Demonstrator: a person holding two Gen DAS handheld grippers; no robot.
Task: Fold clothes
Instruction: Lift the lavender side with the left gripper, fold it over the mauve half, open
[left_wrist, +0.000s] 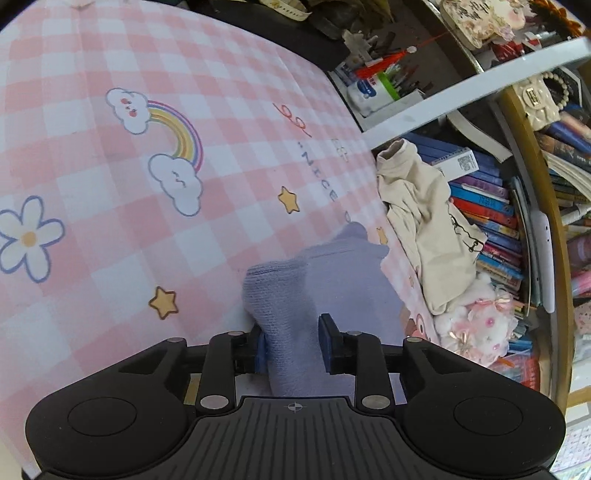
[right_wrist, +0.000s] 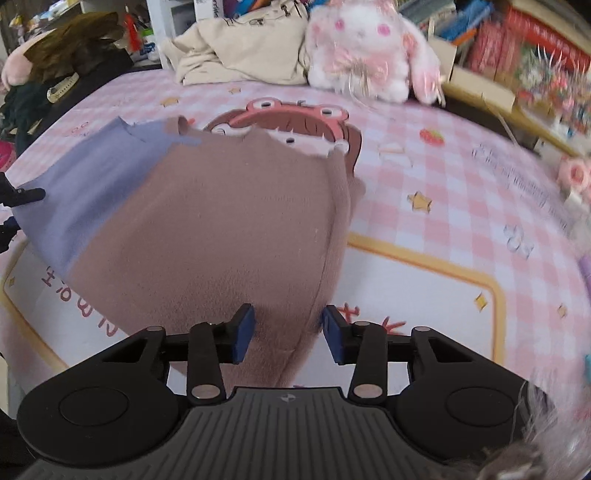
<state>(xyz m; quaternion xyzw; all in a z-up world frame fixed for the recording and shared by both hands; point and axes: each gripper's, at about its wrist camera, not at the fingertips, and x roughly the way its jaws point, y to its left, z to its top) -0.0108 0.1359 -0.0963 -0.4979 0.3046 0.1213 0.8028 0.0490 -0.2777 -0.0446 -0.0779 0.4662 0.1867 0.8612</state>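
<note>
A soft garment, brown (right_wrist: 207, 229) over most of its width and lavender (right_wrist: 85, 184) at one side, hangs stretched above the pink checked bed sheet (right_wrist: 461, 184). My right gripper (right_wrist: 288, 332) is shut on a bunched brown edge, which fills most of the gap between its blue pads. My left gripper (left_wrist: 293, 347) is shut on the lavender end (left_wrist: 325, 280), and that fabric runs forward from its pads. The far edge of the garment droops onto the sheet. Only the lavender part shows in the left wrist view.
A crumpled beige top (left_wrist: 424, 221) and a white and pink plush rabbit (right_wrist: 365, 44) lie at the bed's far edge against crowded bookshelves (left_wrist: 491, 206). A dark pile of clothes (right_wrist: 55, 62) sits at the far left corner. Printed sheet (left_wrist: 110, 184) stretches out to the left.
</note>
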